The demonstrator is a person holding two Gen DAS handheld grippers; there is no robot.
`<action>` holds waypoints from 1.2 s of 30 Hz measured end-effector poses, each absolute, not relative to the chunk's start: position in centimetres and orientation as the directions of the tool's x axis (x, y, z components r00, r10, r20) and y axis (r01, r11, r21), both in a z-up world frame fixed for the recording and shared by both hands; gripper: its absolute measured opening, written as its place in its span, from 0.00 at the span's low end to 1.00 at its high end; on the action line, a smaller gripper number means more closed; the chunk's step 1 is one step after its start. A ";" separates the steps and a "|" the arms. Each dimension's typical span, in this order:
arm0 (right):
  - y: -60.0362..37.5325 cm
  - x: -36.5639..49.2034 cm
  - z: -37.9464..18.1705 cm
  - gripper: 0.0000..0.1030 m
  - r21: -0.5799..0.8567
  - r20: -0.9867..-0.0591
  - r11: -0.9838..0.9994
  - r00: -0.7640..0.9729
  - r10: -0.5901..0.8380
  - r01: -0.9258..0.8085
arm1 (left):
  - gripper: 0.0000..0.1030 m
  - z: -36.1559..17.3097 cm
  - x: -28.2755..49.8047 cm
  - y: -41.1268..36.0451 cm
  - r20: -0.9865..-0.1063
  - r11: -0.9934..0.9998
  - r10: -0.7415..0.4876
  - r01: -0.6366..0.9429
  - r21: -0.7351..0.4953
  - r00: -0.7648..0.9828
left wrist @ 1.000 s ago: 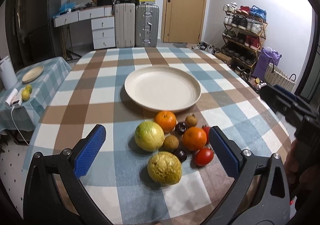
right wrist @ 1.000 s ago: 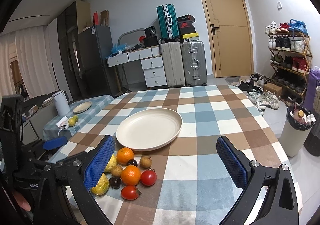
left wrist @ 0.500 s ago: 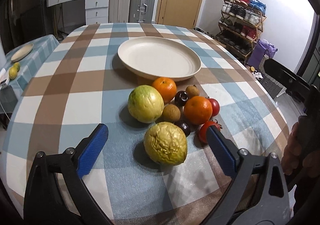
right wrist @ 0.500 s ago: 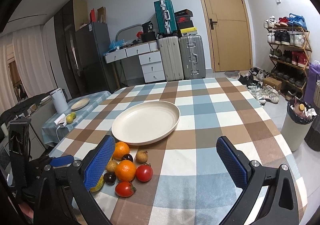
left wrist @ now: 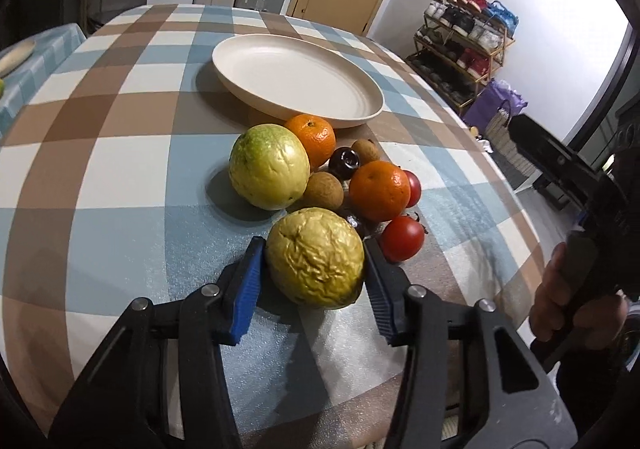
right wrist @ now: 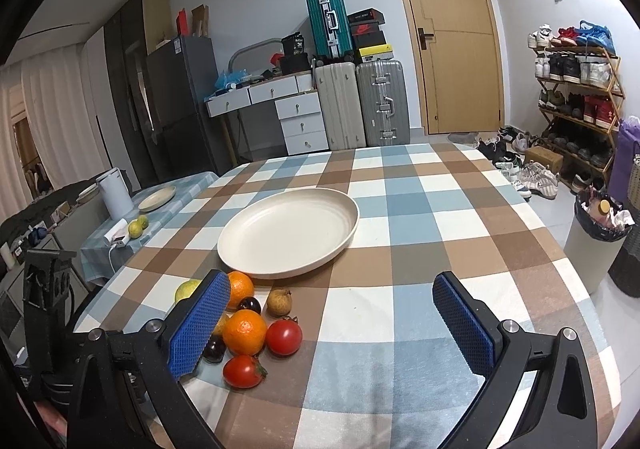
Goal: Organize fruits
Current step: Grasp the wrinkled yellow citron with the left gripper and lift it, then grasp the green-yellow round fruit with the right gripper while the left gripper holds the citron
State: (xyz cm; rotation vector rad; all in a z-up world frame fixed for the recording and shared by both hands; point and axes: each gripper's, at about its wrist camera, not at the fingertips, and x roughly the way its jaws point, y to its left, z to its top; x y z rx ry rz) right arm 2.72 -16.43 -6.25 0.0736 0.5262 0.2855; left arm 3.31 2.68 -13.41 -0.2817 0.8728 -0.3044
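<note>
1. Since half a second ago, the left claw point(left wrist: 315, 263) has come forward and closed in on the wrinkled yellow fruit point(left wrist: 315, 258), which was lying free in front of the wide-open pads; now a blue pad presses each flank of it.
2. That fruit sits nearest of the whole cluster, so taking it first probably keeps the claw from knocking its neighbours: the smooth green-yellow fruit point(left wrist: 269, 166) just behind, the two oranges point(left wrist: 379, 190), the tomatoes point(left wrist: 402, 239) to the right.
3. It rests on the checked tabletop point(left wrist: 120, 153), as far as can be told, not lifted.
4. An empty cream plate point(left wrist: 296, 79) lies just beyond the pile, touching the far orange; that is likely where the fruit belongs.
5. Held back near the tabletop's edge, the right claw point(right wrist: 332, 323) stays wide and holds nothing, probably waiting its turn while keeping clear of the left one.
6. Wrinkled skin suggests a soft fruit, so a light squeeze seems wise.
</note>
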 end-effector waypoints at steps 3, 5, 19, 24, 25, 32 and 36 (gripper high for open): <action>-16.3 2.7 -6.2 1.00 0.137 -0.489 0.957 0.823 0.289 -0.255 | 0.44 -13.5 3.4 3.0 -0.699 0.920 -0.374 0.146 -0.365 0.609; -16.3 2.7 -6.2 1.00 0.140 -0.491 0.956 0.821 0.292 -0.257 | 0.44 -13.4 3.1 3.1 -0.695 0.917 -0.380 0.148 -0.371 0.611; -13.4 3.6 -5.5 1.00 0.121 -0.503 0.929 0.785 0.361 -0.349 | 0.44 -11.4 1.3 6.3 -0.640 0.911 -0.376 0.139 -0.389 0.670; -10.1 4.0 -5.7 1.00 0.034 -0.525 0.904 0.762 0.379 -0.426 | 0.44 -11.4 1.1 8.5 -0.631 0.912 -0.358 0.111 -0.395 0.688; -9.5 3.9 -5.7 1.00 0.012 -0.528 0.900 0.761 0.376 -0.437 | 0.44 -11.4 1.1 8.9 -0.630 0.913 -0.353 0.106 -0.395 0.692; -4.5 3.7 -6.9 1.00 -0.144 -0.548 0.840 0.749 0.372 -0.523 | 0.44 -10.8 0.5 11.8 -0.605 0.930 -0.298 0.081 -0.359 0.738; -1.3 3.6 -8.1 1.00 -0.265 -0.560 0.779 0.748 0.355 -0.568 | 0.44 -10.6 0.5 13.6 -0.598 0.927 -0.291 0.065 -0.369 0.747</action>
